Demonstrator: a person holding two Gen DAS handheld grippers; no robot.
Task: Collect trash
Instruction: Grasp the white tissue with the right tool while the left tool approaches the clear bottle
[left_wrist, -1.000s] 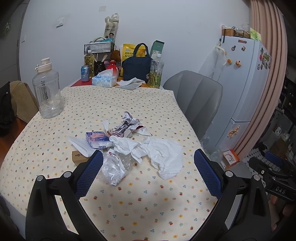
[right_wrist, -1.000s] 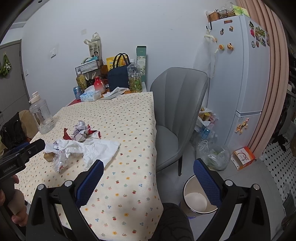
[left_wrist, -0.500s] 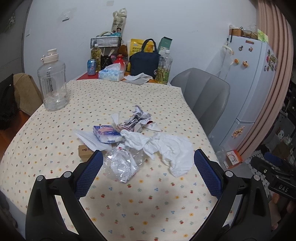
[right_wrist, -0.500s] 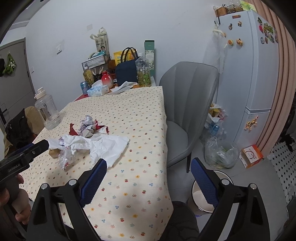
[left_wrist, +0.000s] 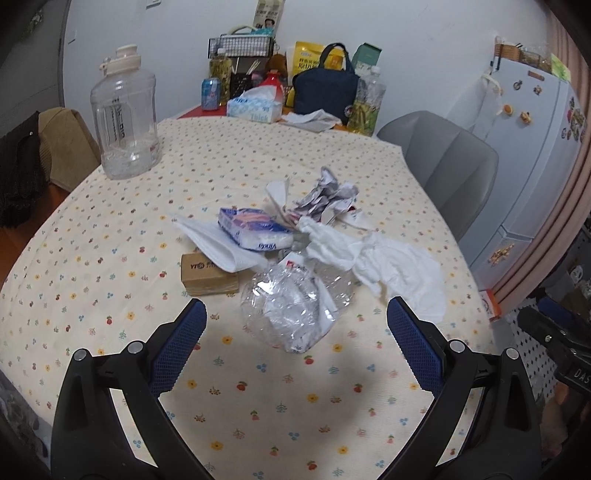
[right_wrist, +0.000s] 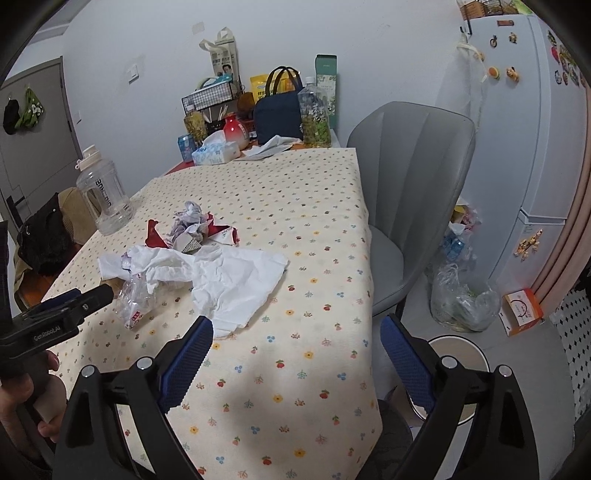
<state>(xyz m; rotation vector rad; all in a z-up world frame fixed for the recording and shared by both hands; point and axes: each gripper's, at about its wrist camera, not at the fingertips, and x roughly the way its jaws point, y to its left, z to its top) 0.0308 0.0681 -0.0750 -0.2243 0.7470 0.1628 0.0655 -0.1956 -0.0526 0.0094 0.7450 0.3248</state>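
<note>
A pile of trash lies mid-table: a crumpled clear plastic bag (left_wrist: 295, 306), a large white paper sheet (left_wrist: 391, 258), a blue tissue pack (left_wrist: 255, 229), a small brown box (left_wrist: 207, 275) and crumpled printed paper (left_wrist: 328, 195). My left gripper (left_wrist: 295, 314) is open, its blue pads either side of the plastic bag and just short of it. My right gripper (right_wrist: 295, 325) is open over the table's near right part, close to the white sheet (right_wrist: 236, 280). A white trash bin (right_wrist: 456, 347) stands on the floor, partly hidden behind the right finger.
A clear water jug (left_wrist: 125, 122) stands at the table's left. Tissue box (left_wrist: 255, 107), navy bag (left_wrist: 325, 92) and bottles crowd the far end. A grey chair (right_wrist: 410, 177) sits at the right side, then a bag of waste (right_wrist: 461, 302) and the fridge (right_wrist: 517, 129).
Both grippers have moved forward and lower toward the table, so the trash pile looks larger. The left one has closed in on the plastic bag. Both stay open.
</note>
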